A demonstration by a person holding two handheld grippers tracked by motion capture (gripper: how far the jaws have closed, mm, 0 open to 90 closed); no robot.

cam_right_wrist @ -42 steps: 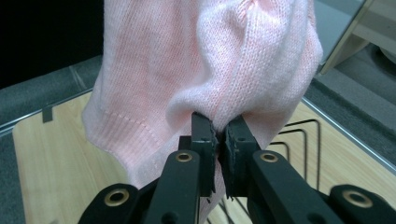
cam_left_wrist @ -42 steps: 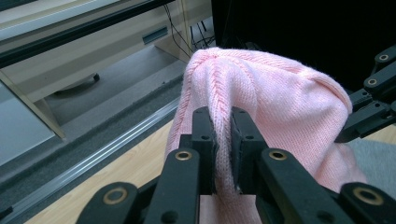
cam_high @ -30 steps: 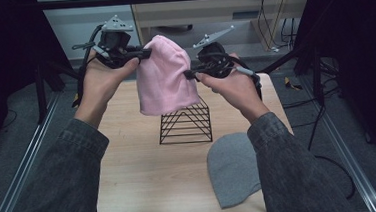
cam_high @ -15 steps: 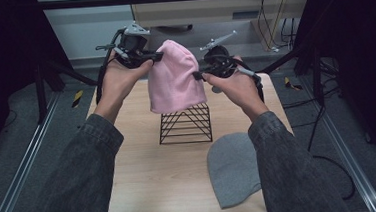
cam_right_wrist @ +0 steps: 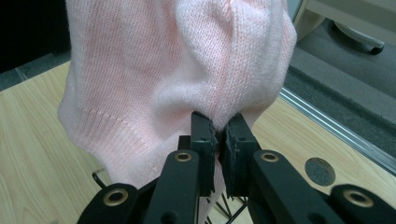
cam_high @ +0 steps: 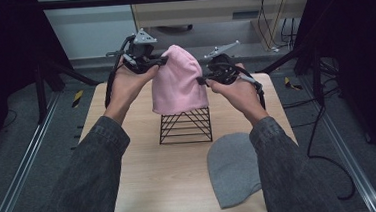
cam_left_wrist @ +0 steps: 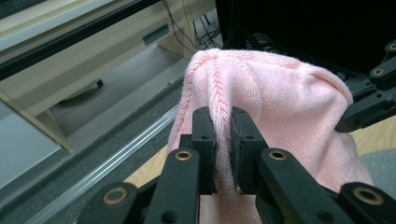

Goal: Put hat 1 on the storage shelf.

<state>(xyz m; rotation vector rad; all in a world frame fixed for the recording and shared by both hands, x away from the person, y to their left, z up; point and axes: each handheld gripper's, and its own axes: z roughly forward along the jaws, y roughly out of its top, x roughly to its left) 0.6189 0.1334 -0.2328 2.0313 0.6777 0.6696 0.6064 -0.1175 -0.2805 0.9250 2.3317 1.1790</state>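
both grippers pinch the pink hat, held up over the wire rack

left gripper (cam_left_wrist: pixel 223 154) jaws are pressed onto a fold of the pink ribbed knit beanie (cam_high: pixel 178 81) near its crown seam; right gripper (cam_right_wrist: pixel 217 149) jaws pinch knit on the opposite side, lower, just above the ribbed hem. between them the beanie hangs crown up, hem down, long axis roughly upright, directly above the black wire triangular rack (cam_high: pixel 185 127), with the hem at the rack's top; contact there is unclear. rack lies straight below the jaws, both hands about equally near, so lowering looks like the likely move. a grey knit beanie (cam_high: pixel 233 168) lies flat on the light wooden table (cam_high: pixel 146 179), nearer the right forearm.
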